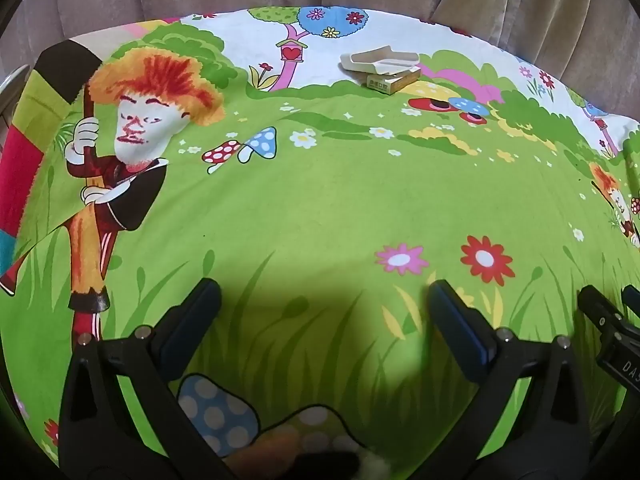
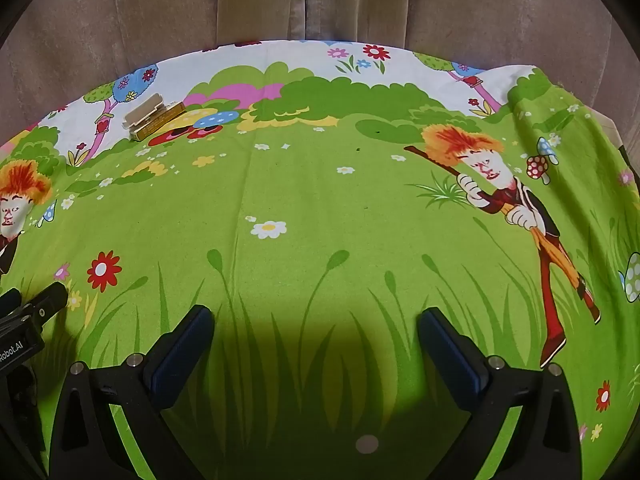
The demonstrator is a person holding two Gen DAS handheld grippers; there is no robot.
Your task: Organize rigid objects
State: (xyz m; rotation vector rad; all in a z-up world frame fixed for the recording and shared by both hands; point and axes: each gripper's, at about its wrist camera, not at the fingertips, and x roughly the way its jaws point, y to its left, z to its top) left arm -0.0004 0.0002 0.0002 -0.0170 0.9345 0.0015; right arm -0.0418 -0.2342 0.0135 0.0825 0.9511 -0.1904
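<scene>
A cream plastic tray-like piece (image 1: 380,61) lies on top of a small tan box (image 1: 394,79) at the far side of the cartoon-print cloth. The same stack shows in the right wrist view, the cream piece (image 2: 145,111) over the box (image 2: 162,121), at the far left. My left gripper (image 1: 325,292) is open and empty, low over the green cloth, far from the stack. My right gripper (image 2: 314,318) is open and empty, also near the front. Each gripper's edge shows in the other's view, the right one (image 1: 612,320) and the left one (image 2: 32,312).
The table is covered by a green cartoon cloth (image 1: 320,200) with flowers and mushroom figures. Beige curtains (image 2: 320,0) hang behind the far edge. The cloth drapes down at the right edge (image 2: 580,120).
</scene>
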